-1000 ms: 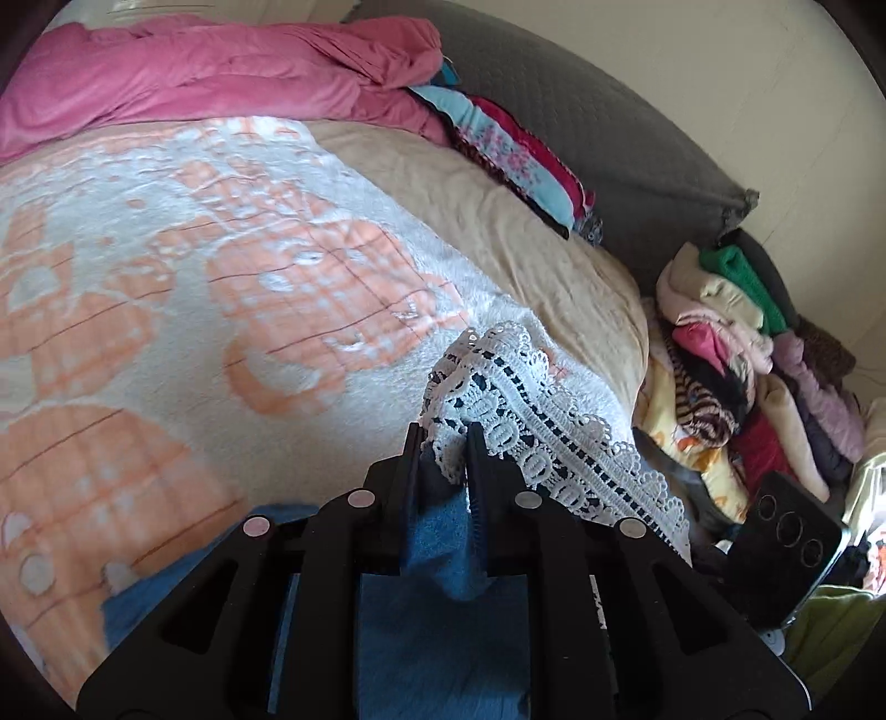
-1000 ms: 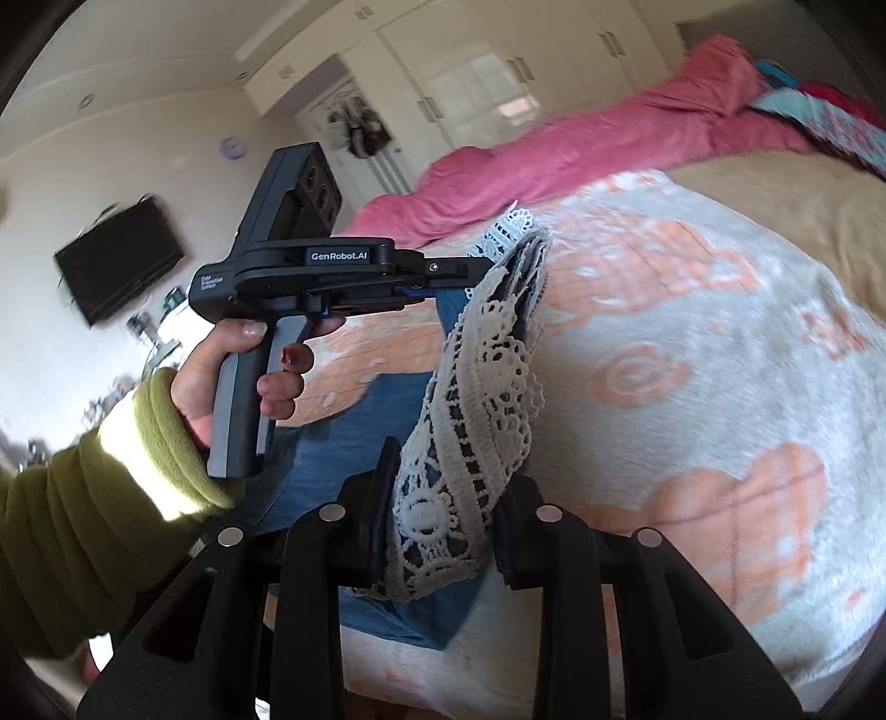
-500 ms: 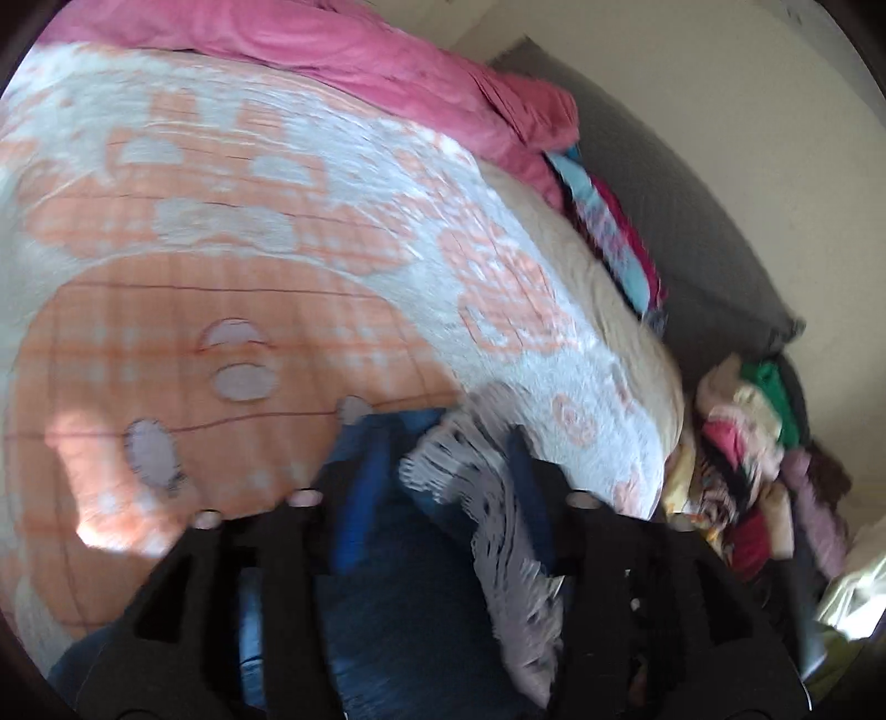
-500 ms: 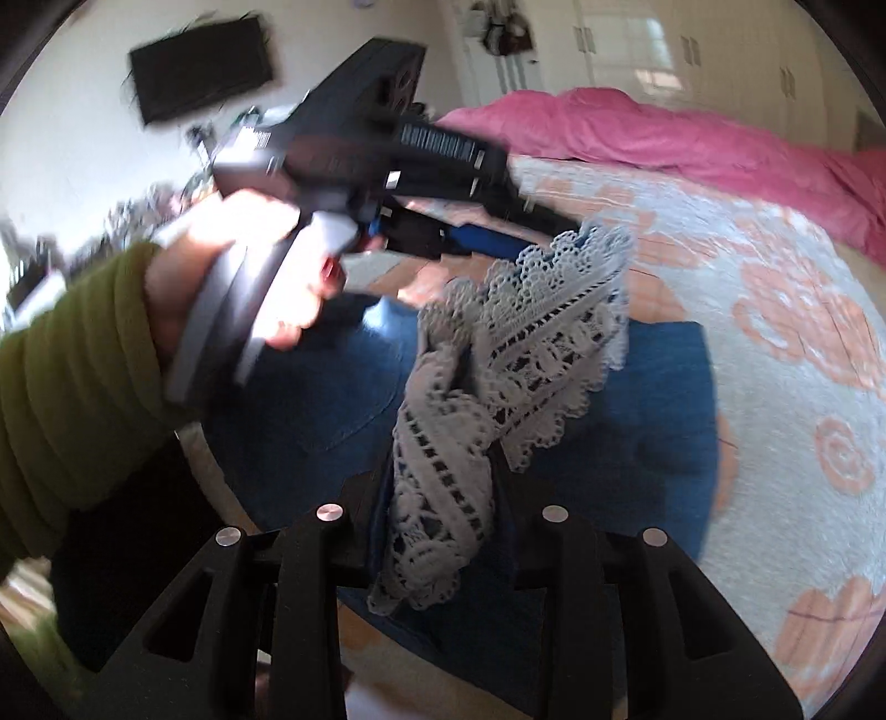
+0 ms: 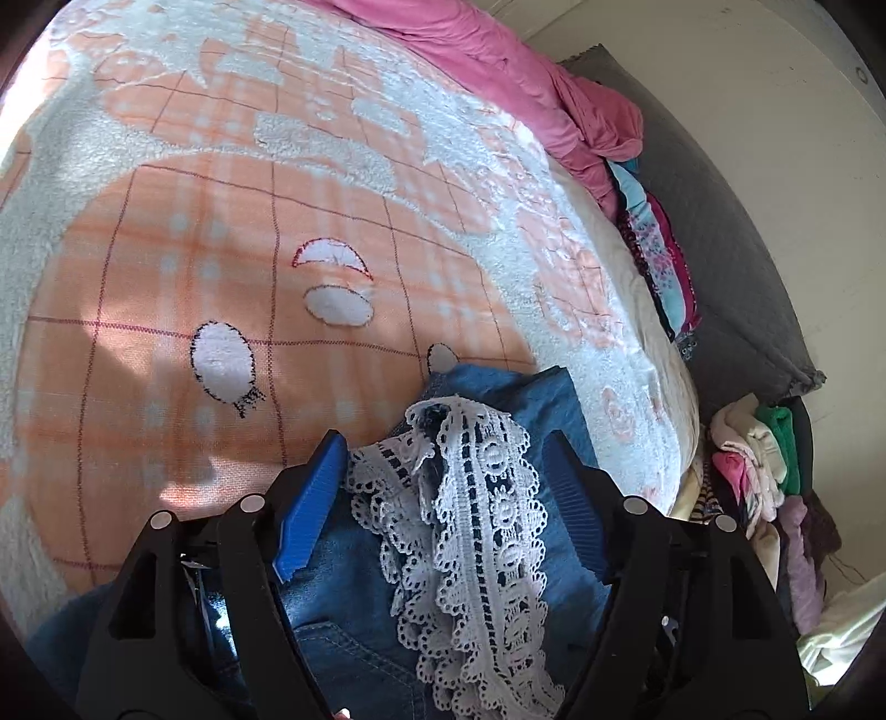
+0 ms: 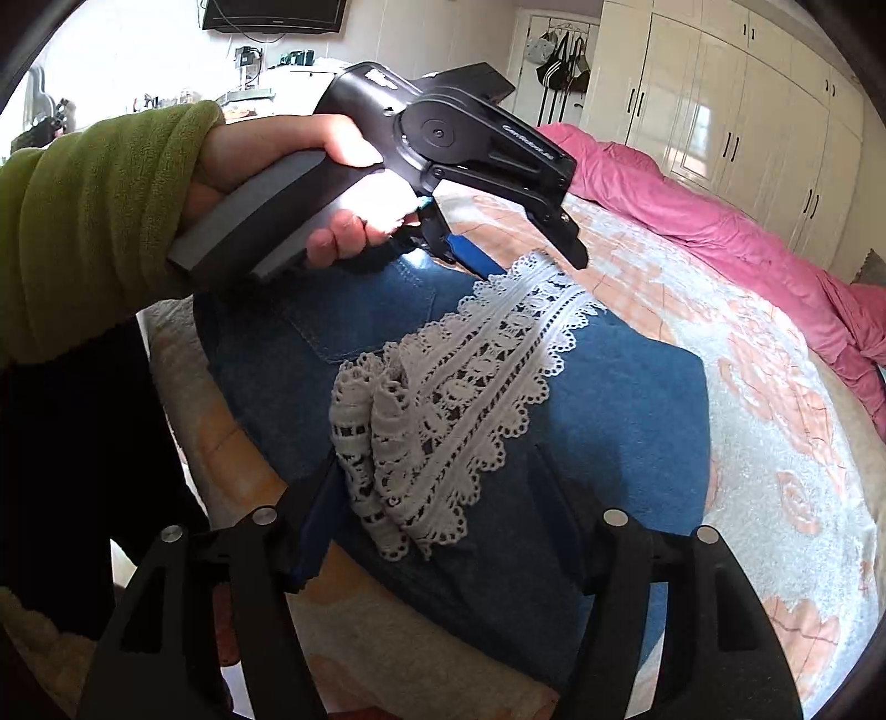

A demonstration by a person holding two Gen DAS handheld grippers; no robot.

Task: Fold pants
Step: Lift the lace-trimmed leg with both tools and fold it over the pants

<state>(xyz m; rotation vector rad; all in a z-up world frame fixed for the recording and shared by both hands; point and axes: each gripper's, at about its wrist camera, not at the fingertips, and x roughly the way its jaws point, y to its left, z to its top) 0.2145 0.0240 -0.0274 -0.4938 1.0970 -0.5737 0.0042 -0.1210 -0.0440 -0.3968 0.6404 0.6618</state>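
Blue jeans (image 6: 620, 399) with a white lace hem (image 6: 443, 387) lie folded on the orange-and-white blanket (image 6: 775, 421), the hem laid over the denim. My right gripper (image 6: 437, 504) straddles the near end of the lace; its jaws are opening and the pads do not press on it. In the left wrist view the lace hem (image 5: 476, 498) runs between the fingers of my left gripper (image 5: 443, 471), whose jaws are also opening, with gaps on both sides. From the right wrist view, the left gripper (image 6: 531, 260) sits at the far end of the lace, held by a hand in a green sleeve (image 6: 94, 221).
A pink duvet (image 5: 498, 72) is bunched at the far side of the bed. A grey cushion (image 5: 720, 249) and a heap of clothes (image 5: 764, 487) lie right of the bed. White wardrobes (image 6: 720, 99) and a wall TV (image 6: 277, 14) stand beyond.
Both grippers came down to the bed with the lace hem and opened. The lace, earlier pinched upright, now lies across the folded denim.
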